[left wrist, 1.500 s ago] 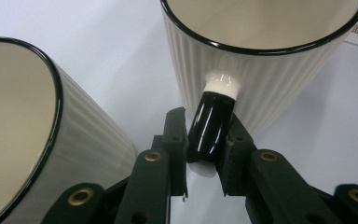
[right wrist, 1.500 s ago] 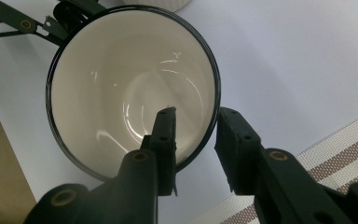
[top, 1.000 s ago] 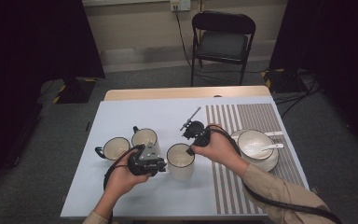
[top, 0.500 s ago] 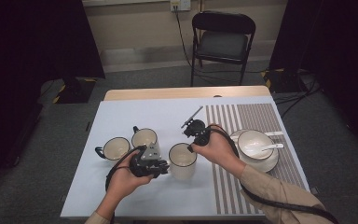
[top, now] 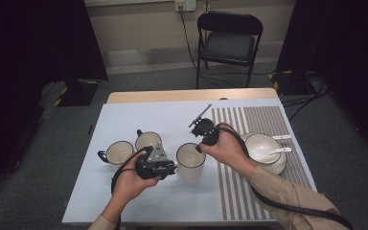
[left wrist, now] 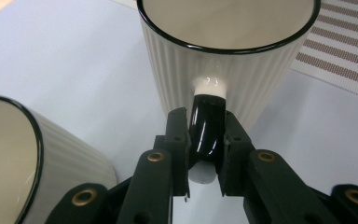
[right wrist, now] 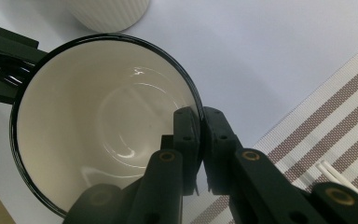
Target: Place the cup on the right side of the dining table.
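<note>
The left claw (left wrist: 204, 154) is clamped on the glossy black handle (left wrist: 206, 130) of a cream, vertically ribbed mug (left wrist: 223, 56) with a thin black rim; the mug stands upright straight ahead of its jaws on the pale worktop (left wrist: 65, 70). Just to that claw's left sits a second ribbed mug (left wrist: 23, 158) of the same make. In the high view the left claw (top: 168, 167) lies at the centre mug's (top: 190, 160) left side, with a third mug (top: 120, 152) further off beyond the second.

The right claw (right wrist: 199, 140) pinches the same mug's wall (right wrist: 198, 107), one jaw inside the smooth glazed bowl of the mug (right wrist: 102, 116) and one outside, the rim between them. The left claw's black jaws meet the mug at its far side from this claw. To the right claw's right runs a woven mat (right wrist: 317, 116) striped brown and white, carrying a white bowl on a plate (top: 263, 148) with white utensils (top: 280, 151).
</note>
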Action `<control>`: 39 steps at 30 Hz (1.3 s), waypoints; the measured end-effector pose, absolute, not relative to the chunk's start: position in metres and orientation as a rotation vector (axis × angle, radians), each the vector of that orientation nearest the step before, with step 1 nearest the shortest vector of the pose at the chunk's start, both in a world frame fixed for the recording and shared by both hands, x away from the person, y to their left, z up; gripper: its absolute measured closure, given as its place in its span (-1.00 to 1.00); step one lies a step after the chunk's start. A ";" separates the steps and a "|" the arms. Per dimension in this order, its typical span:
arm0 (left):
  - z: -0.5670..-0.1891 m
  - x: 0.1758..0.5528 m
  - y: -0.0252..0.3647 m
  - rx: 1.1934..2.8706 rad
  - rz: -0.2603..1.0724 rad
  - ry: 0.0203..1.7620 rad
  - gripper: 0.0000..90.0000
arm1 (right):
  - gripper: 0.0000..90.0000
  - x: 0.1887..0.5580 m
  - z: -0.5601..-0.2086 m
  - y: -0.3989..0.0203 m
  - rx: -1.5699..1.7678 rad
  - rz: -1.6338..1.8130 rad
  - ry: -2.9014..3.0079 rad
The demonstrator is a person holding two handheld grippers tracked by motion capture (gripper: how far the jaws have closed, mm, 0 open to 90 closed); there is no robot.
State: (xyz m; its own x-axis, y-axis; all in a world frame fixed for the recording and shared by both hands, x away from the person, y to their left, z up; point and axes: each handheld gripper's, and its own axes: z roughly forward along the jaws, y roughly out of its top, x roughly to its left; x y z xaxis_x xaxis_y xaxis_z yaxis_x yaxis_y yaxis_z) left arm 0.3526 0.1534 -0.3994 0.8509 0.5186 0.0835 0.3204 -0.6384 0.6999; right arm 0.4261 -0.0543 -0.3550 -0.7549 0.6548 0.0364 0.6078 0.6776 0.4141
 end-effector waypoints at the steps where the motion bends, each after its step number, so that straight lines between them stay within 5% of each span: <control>1: -0.399 0.353 0.152 2.308 0.362 0.612 0.72 | 0.89 0.427 -0.353 -0.056 1.044 0.614 2.767; 39: -0.376 0.395 0.116 2.318 0.402 0.529 0.72 | 0.89 0.462 -0.331 -0.093 1.174 0.579 2.742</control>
State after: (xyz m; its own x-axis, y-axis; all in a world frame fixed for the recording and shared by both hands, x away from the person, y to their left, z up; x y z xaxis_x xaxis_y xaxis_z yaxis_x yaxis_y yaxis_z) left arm 0.3947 0.1158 -0.3762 0.8676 0.4791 0.1333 0.2567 -0.6610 0.7051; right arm 0.4620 -0.0928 -0.3306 -0.6967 0.7154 0.0536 0.6760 0.6297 0.3828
